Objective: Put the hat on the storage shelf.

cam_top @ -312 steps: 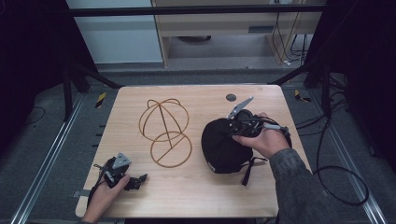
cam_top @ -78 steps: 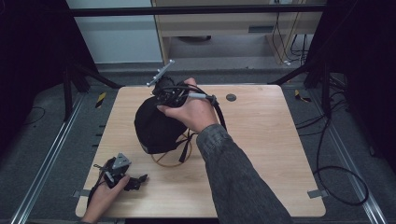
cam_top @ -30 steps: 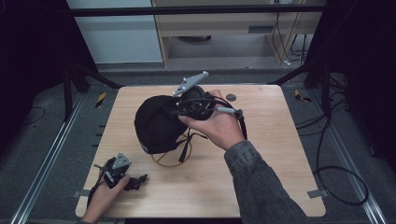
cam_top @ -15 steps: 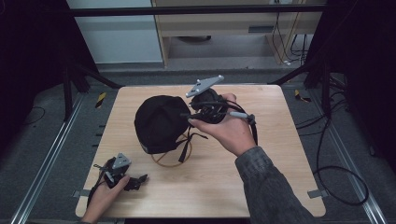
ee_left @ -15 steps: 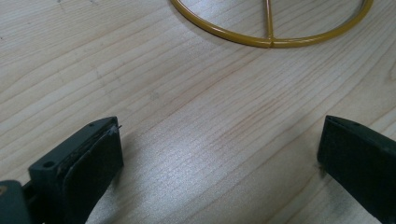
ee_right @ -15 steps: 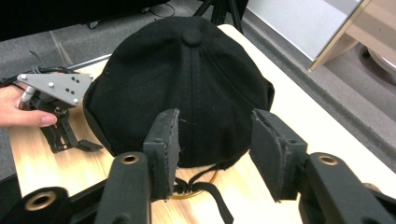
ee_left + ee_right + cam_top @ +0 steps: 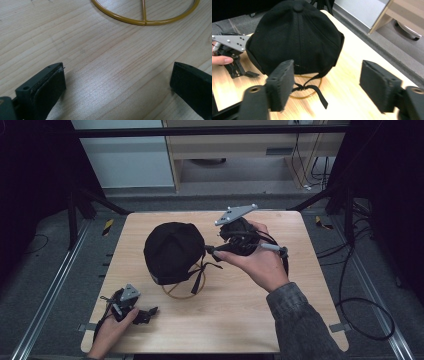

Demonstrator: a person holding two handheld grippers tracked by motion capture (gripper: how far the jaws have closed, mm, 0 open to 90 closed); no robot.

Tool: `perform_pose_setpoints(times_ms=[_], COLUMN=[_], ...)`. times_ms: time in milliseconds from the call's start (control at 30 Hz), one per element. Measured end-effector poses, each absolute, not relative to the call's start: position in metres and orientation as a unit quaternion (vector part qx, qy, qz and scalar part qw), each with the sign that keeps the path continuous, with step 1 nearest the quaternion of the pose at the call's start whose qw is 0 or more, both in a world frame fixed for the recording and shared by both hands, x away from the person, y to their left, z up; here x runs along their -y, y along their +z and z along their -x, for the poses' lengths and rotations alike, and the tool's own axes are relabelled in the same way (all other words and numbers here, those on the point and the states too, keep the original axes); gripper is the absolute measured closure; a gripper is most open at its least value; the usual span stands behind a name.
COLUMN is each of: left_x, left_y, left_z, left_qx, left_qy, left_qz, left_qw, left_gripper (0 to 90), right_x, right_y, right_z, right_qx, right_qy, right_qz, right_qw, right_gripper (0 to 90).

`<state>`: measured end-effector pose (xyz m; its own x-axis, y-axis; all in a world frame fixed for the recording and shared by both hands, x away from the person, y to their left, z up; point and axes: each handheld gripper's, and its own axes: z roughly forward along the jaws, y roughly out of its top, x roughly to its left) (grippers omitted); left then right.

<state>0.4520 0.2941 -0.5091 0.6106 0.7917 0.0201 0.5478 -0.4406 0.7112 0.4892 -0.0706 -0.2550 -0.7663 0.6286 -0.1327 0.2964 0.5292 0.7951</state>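
I see the black cap (image 7: 172, 251) sitting on top of the yellow wire stand (image 7: 184, 290), a little left of the middle of the desk (image 7: 300, 320). The round base ring of the stand lies flat on the wood under the cap, and the black strap of the cap hangs down over this ring on the near side.

My right gripper (image 7: 212, 251) is just beside the cap, on its right side, pointing toward it. Its jaws have just been opening and now they stand apart, with nothing between them; in the right gripper view the two pads (image 7: 282, 85) frame the cap but do not touch it. The right hand (image 7: 255, 260) holds this gripper above the desk, nearer to the far edge than to the near one.

My left gripper (image 7: 146, 312) rests near the near left corner of the desk, well apart from the cap, with the left hand (image 7: 107, 335) on it. Its jaws are also wide apart and empty. In the left gripper view I see only bare wood between them, and a part of the yellow ring farther ahead.
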Motion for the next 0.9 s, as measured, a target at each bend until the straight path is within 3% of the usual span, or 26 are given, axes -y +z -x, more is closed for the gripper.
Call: perform_pose_setpoints(times_ms=[333,567,900], left_x=[-0.294,-0.294,-0.294], left_y=[-0.509,-0.509,-0.509], left_z=[-0.452,-0.452,-0.452], left_qx=[-0.404,-0.403,-0.402], left_qy=[0.179,0.179,0.179], left_qz=[-0.83,-0.83,-0.831], left_qw=[0.342,0.342,0.341], left_gripper=[0.0,0.0,0.0], right_x=[0.095,0.113,0.143], right_y=[-0.263,-0.271,-0.31], right_z=[-0.482,-0.477,-0.471], right_qx=[-0.843,-0.848,-0.867], right_qy=[0.392,0.375,0.326], right_qz=[-0.297,-0.303,-0.31], right_qw=[0.219,0.22,0.213], right_gripper=[14.2,11.3,8.5])
